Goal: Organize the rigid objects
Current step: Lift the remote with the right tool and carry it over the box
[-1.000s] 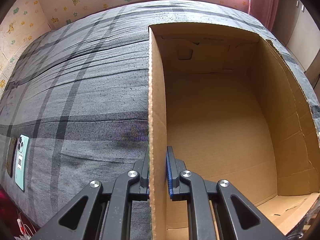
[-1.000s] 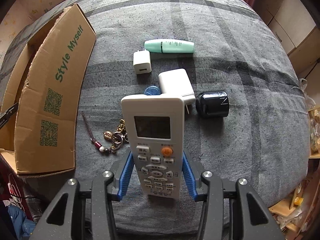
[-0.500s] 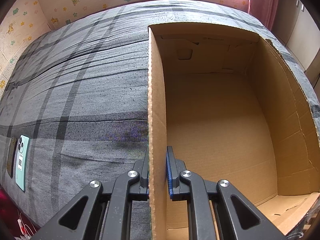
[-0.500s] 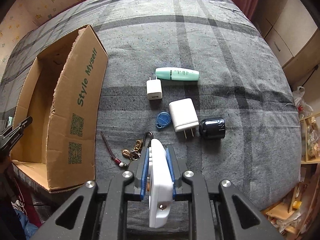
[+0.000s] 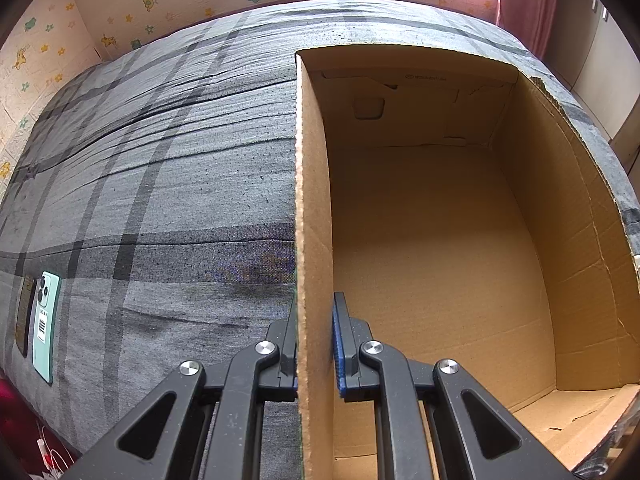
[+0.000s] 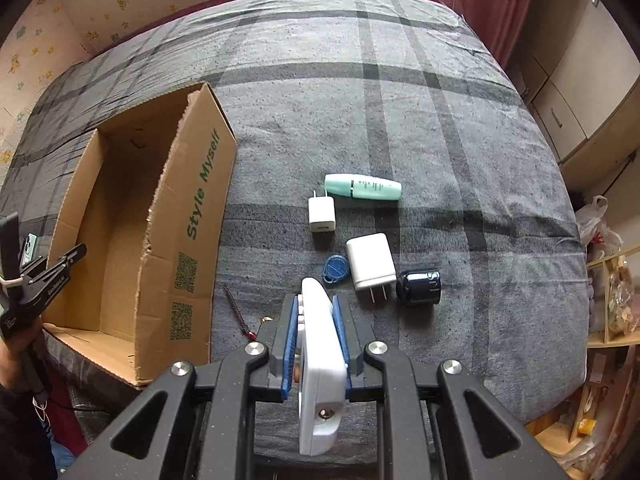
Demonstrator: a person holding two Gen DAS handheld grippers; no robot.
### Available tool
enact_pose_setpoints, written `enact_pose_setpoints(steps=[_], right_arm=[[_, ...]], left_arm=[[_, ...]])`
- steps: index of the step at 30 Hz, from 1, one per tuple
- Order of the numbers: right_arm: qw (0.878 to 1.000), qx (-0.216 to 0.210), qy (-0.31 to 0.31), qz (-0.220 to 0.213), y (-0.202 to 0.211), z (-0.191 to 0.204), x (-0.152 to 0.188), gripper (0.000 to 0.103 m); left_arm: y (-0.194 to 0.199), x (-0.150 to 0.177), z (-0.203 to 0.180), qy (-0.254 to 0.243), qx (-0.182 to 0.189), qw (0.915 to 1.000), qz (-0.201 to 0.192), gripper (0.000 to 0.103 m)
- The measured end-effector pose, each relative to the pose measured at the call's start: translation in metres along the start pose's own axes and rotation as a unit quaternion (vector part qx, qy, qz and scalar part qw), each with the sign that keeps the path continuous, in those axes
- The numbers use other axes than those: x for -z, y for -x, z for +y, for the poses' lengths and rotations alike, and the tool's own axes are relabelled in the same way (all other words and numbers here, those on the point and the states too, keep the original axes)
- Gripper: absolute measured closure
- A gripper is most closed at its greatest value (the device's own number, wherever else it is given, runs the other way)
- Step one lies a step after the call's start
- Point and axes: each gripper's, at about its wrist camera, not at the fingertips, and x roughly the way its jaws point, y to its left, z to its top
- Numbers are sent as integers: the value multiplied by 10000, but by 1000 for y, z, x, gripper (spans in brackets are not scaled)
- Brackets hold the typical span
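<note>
Step in hand: first item going to the box. Right tool (image 6: 316, 340) is clamped on the white remote (image 6: 320, 360), held edge-on above the bed's near edge w/ keys, chargers and a tube lying beyond it. Left tool (image 5: 315, 344) is clamped on the box wall (image 5: 312, 200), steadying the empty box (image 6: 120, 240). Next, probably: carry remote left over the printed wall, lower inside, then release.

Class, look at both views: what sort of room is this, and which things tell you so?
Probably a bedroom: a bed under a grey checked sheet, cartoon wallpaper behind it, and a red curtain by the window.
</note>
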Motion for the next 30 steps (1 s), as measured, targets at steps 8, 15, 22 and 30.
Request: enact_pose_setpoints(steps=[8,15,22,30], right_arm=[[9987,-66,393,-326,35,32,-33,85],[9956,-156,752,-543,57,65,-60,85],[9911,-387,1126,-604,59,110,-76,85],[9880,-637,1367,-322,28,153,-78,85]], left_arm=[[0,-1,-1,-25,-11,10000,14,90],[0,-2,0,-10,-4,10000,33,90],[-1,-3,1,-10,-2,10000,44,90],[-3,-3,1,-11,-24,10000,62,90]])
